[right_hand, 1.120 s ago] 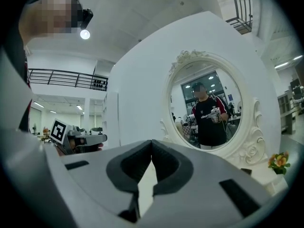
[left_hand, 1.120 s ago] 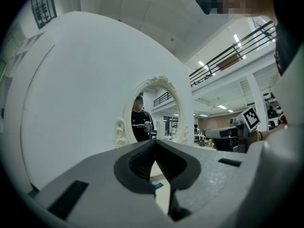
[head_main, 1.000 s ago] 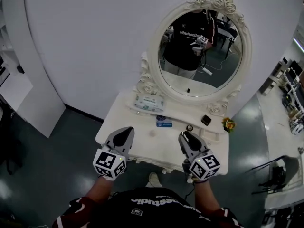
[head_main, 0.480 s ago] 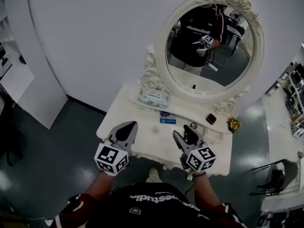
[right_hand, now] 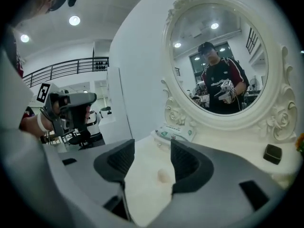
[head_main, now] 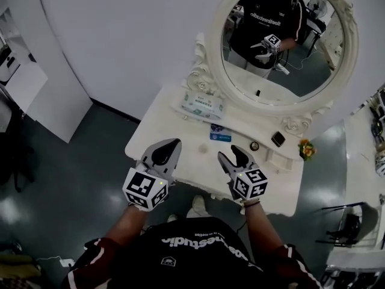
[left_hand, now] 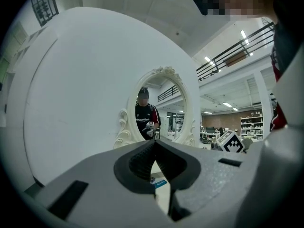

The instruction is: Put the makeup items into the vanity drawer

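Observation:
On the white vanity top point(head_main: 171, 128) lie a blue packet point(head_main: 220, 135), a small round item point(head_main: 254, 146), a black compact point(head_main: 278, 139) and a pale egg-shaped piece point(right_hand: 164, 175). My left gripper point(head_main: 175, 143) hovers over the table's front left, shut and empty; in the left gripper view its jaws point(left_hand: 154, 142) meet in front of the blue packet point(left_hand: 159, 183). My right gripper point(head_main: 230, 153) hangs over the front middle. Its jaws stand wide, are just beginning to close, and hold nothing point(right_hand: 151, 146); the pale piece lies on the table beyond them. No drawer shows.
A tissue pack point(head_main: 203, 104) lies at the back left under the oval mirror point(head_main: 283, 41), which reflects a person with a gripper. A small yellow flower bunch point(head_main: 307, 149) sits at the right end. Dark floor surrounds the table; a white wall stands behind.
The right gripper's jaws have spread from half closed to wide. Both grippers stay near the front edge, while the head view has swung so that the vanity sits farther right.

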